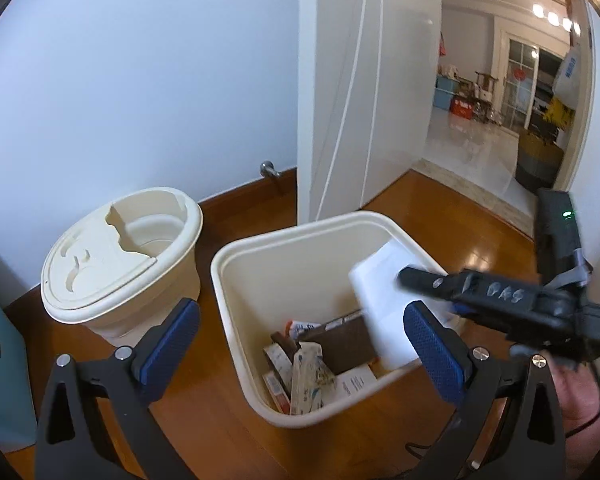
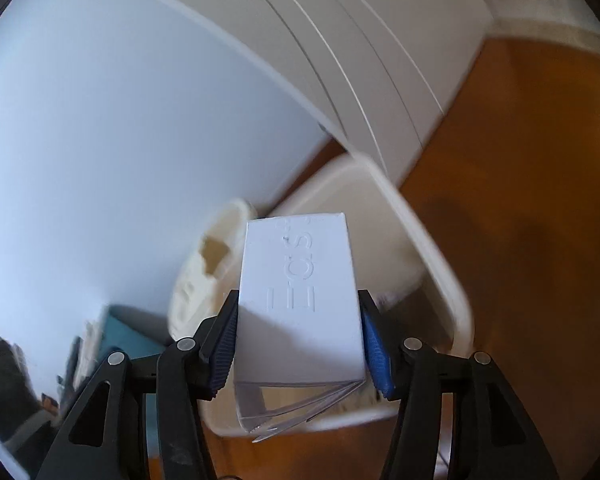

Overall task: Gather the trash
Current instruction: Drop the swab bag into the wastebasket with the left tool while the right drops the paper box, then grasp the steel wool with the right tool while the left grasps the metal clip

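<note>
Cream bins [image 1: 236, 272], two; white box [image 2: 300, 300], one.

White box [image 2: 300, 300]: embossed "ECS"; right tongs [image 1: 420, 292]: handwritten "DAS"

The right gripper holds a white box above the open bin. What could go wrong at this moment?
1. The white box lies tilted over the bin's far rim; released so, it may catch there or fall outside.
2. Its bottom flaps hang open and could snag.
3. The right gripper reaches close above the open left gripper; they might collide.
</note>
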Available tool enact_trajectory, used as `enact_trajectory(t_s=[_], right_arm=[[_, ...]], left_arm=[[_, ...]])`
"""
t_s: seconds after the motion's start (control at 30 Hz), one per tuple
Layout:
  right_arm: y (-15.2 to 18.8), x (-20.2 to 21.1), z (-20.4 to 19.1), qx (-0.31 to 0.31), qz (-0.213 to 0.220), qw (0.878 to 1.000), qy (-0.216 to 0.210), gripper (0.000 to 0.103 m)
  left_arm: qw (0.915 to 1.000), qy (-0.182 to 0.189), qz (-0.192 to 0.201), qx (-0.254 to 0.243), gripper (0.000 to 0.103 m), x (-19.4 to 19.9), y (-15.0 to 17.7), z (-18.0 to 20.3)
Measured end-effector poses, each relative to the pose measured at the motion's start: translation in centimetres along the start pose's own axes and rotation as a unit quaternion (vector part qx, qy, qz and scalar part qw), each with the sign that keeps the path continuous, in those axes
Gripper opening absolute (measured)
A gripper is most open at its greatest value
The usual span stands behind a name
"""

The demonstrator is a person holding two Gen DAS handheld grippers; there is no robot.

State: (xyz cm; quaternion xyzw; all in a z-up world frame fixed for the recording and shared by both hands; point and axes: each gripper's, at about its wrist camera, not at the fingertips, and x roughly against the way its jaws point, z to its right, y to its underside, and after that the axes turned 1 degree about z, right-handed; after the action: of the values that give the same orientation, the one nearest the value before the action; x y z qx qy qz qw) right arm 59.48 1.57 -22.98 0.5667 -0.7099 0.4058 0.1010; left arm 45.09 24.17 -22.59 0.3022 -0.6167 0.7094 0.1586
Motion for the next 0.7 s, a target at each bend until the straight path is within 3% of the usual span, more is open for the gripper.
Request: enact_trajectory(t_s=[0.1,0.2,0.3,0.37,0.43,0.5,0.6,0.67,0.7], right_arm=[[0.6,1.4,0.4,0.009,0.011,1.0,0.012,0.06],[0.5,4.9,0.9,-0.009,0.029,1.0,-0.009,0.06],[1.7,11.7,2.3,0.001,0.05,0.999,-0.019,0.061],[4.1,17.0,4.9,0.009,0.058,0.998,0.025,0.072],[7.4,21.3,9.1,-0.037,0.041,0.996,0.069,0.078],[12.2,24.1,14.6,-0.12,-0.003,0.987,0.106,0.078],[19.3,25.1,21.2,-0.234,-0.067,0.953,0.177,0.078],[22.5,23.9,23.3,-0.235,-0.105,0.939,0.227,0.078],[23.4,22.6,23.8,-0.206,-0.123,0.939,0.248,0.078]], left_arm=[[0.9999,0.001,0.013,-0.002,0.103,0.6,-0.4,0.0],[0.9999,0.006,0.014,-0.005,0.103,1.0,-0.5,0.5],[0.9988,0.035,0.0,-0.035,0.103,1.3,-0.1,2.1],[0.9952,0.071,-0.019,-0.065,0.103,1.3,0.5,3.9],[0.9892,0.102,-0.036,-0.098,0.103,1.5,1.2,6.2],[0.9804,0.134,-0.046,-0.137,0.103,2.0,1.9,8.8],[0.9683,0.167,-0.053,-0.178,0.103,2.8,2.7,12.0],[0.9602,0.185,-0.074,-0.196,0.103,2.4,3.4,13.6],[0.9554,0.191,-0.096,-0.204,0.103,1.8,4.2,14.5]])
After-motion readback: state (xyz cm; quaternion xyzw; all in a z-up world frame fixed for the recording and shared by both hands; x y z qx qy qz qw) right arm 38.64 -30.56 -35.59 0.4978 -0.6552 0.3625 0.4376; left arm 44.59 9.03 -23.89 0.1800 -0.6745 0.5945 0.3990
